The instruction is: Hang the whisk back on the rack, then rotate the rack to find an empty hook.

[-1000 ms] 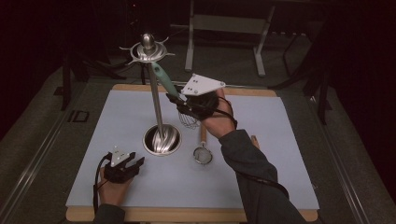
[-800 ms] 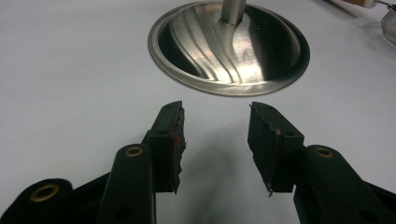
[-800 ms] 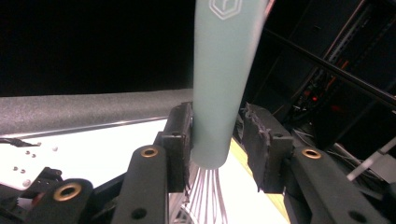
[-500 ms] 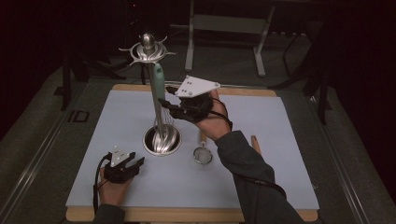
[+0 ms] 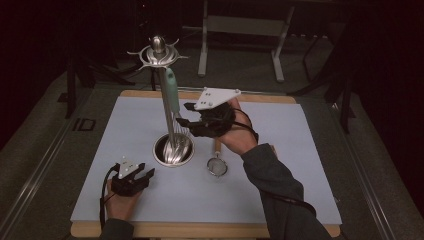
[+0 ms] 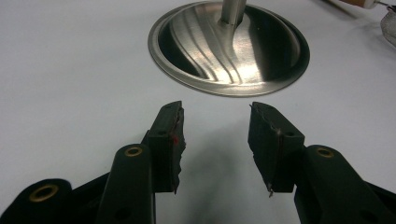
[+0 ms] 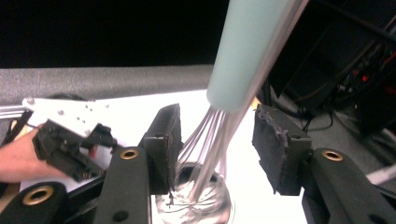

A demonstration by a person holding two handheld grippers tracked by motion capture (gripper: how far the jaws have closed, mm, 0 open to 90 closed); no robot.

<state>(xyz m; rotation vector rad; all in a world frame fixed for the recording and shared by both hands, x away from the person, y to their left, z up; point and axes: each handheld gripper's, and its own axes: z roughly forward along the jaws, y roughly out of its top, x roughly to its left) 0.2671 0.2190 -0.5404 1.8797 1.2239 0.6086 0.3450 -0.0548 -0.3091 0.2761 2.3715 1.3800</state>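
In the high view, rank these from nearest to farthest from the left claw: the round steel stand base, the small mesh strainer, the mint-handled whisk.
1. Round steel stand base, just up and right of the left claw.
2. Small mesh strainer, farther right on the mat.
3. Mint-handled whisk, hanging higher up along the pole.

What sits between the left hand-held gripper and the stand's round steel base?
Nothing: bare white mat separates the open left hand-held gripper from the steel base, clearest in the left gripper view.

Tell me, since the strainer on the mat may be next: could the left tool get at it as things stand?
Probably yes. The left tool rests open on the mat, and the strainer lies flat beyond the stand's round base. That base sits partly between them, so the hand would likely swing around its near side.
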